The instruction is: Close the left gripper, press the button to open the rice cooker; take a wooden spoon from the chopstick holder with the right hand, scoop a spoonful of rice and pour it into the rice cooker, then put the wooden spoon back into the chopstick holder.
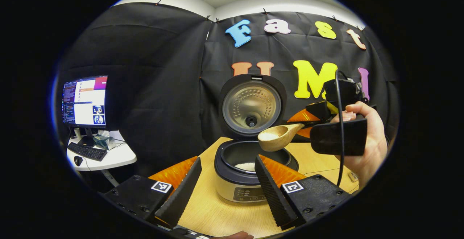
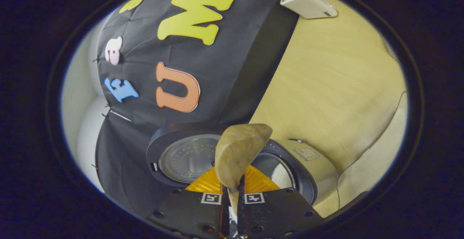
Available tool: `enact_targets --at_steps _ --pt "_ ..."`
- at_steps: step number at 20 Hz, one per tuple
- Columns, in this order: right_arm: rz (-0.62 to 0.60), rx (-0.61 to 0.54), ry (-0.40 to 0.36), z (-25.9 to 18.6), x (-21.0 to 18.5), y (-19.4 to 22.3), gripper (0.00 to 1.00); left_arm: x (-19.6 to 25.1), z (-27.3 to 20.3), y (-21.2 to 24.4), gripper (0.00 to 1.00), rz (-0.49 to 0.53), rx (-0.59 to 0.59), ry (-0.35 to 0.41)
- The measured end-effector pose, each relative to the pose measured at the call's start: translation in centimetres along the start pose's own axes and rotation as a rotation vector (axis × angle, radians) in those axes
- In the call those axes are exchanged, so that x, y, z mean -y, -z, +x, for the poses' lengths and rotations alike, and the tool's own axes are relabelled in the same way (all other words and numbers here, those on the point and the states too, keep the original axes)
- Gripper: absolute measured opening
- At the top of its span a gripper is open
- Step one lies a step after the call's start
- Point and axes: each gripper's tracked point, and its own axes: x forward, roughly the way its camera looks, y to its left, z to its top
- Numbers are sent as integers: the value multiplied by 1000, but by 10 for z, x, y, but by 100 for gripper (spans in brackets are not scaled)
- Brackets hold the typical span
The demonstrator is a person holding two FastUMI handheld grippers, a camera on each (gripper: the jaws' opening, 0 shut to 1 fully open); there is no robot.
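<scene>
The wooden table (image 1: 217,210) is seen carrying the rice cooker (image 1: 250,181), whose lid (image 1: 252,106) is stood upright at twelve o'clock so the pot is exposed; some rice (image 1: 246,166) is already lying inside. The left gripper (image 1: 226,190) is held spread wide and empty, framing the cooker, probably parked out of the way. The right gripper (image 1: 308,123), at three o'clock in the left gripper view, is clamped on the handle of the wooden spoon (image 1: 277,139). The bowl is kept over the pot's rim, rice in it, seemingly for pouring.
</scene>
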Motion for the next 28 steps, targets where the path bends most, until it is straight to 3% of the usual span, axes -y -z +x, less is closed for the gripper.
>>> enact_targets --at_steps 9,16,28 --pt "-419 96 139 19 -21 -11 8 -24 3 12 95 3 -48 -73" --pt "-723 144 233 22 -26 -18 8 -16 2 12 95 44 -52 -63" --pt "-1110 141 239 23 -45 -2 8 -16 4 14 95 74 -52 -70"
